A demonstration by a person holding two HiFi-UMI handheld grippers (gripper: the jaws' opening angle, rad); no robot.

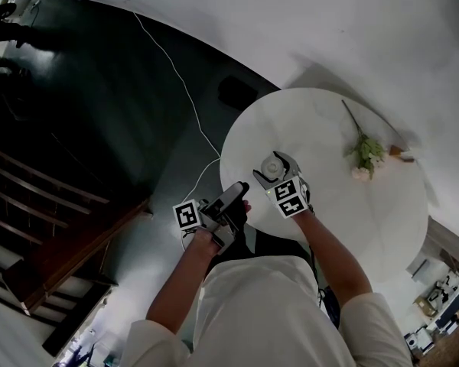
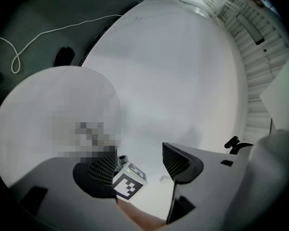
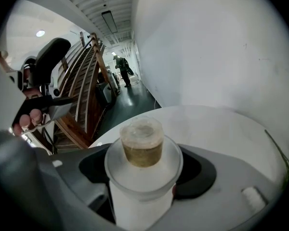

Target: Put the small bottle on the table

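Note:
A small frosted white bottle (image 3: pixel 143 177) with a cork stopper (image 3: pixel 141 143) stands upright between the jaws of my right gripper (image 3: pixel 144 174), which is shut on it. In the head view the bottle (image 1: pixel 273 167) is over the near-left part of the round white table (image 1: pixel 321 228), and whether its base touches the top I cannot tell. My left gripper (image 2: pixel 137 165) is open and holds nothing; it hangs beside the table's left edge in the head view (image 1: pixel 233 197). Past its jaws shows the right gripper's marker cube (image 2: pixel 127 183).
A flower sprig (image 1: pixel 365 153) lies on the far right of the table. A white cable (image 1: pixel 185 90) runs across the dark floor to the left. A wooden staircase (image 1: pixel 53 228) stands at the left. A white wall (image 1: pixel 382 29) curves behind the table.

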